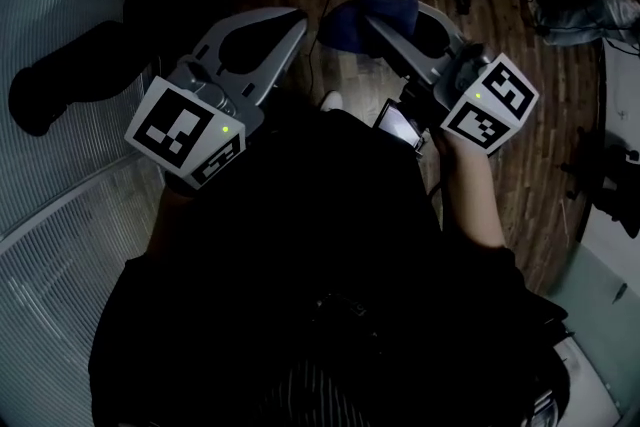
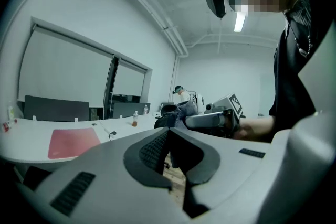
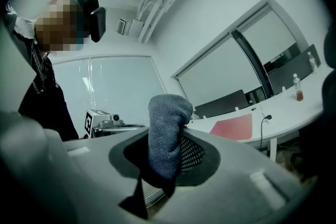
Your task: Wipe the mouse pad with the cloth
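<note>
As right gripper (image 3: 166, 150) clamps cloth (image 3: 168, 113), mouse pad (image 3: 232, 127) partly hidden.

Cloth (image 3: 167, 134) in right gripper (image 3: 166, 159), left gripper (image 1: 295, 23) beside it, mouse pad (image 2: 73, 142) on table (image 2: 31, 131) beyond.

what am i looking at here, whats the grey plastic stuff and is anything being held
No robot here: a person holds a two-jaw grabbing tool in each hand. The cubes with black-and-white squares are part of those tools. The head view comes from a camera on the person's head, looking down at their dark clothing and a wooden floor. The other two views come from cameras riding on the tools, so the grey plastic is the jaws seen close up. The left gripper is shut and empty. The right gripper is shut on a blue-grey cloth. Farther off, a red mouse pad lies on a white desk.
</note>
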`<state>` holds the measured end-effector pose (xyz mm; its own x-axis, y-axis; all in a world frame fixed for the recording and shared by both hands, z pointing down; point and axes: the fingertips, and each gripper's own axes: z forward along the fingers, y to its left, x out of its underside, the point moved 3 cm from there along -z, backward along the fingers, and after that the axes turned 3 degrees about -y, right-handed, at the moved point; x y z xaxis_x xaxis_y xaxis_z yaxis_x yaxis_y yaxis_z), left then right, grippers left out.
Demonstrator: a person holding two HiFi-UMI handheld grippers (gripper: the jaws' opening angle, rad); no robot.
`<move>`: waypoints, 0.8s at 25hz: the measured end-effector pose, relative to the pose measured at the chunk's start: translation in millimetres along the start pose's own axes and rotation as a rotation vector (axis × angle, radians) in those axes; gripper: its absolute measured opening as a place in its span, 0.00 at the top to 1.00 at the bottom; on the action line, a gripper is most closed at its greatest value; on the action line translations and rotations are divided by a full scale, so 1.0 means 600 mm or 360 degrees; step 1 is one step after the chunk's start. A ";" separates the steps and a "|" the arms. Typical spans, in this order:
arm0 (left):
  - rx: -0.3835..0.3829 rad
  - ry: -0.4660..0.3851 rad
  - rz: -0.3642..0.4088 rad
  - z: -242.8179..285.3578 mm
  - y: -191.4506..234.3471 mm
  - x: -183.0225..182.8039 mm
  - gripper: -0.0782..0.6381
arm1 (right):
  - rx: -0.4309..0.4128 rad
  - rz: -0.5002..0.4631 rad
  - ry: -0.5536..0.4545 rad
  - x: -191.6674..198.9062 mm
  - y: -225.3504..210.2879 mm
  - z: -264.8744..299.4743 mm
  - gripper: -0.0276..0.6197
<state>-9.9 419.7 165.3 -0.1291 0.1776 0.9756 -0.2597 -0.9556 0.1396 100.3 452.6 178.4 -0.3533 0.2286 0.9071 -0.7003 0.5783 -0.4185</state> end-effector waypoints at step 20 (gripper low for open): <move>0.0242 0.0152 -0.0035 0.162 -0.025 0.035 0.89 | 0.0164 0.0100 -0.0097 0.029 -0.156 -0.117 0.80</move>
<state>84.4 414.7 200.3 -0.2171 0.2137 0.9525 -0.1166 -0.9744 0.1920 203.3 457.6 236.2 -0.4331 0.2122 0.8760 -0.7346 0.4801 -0.4795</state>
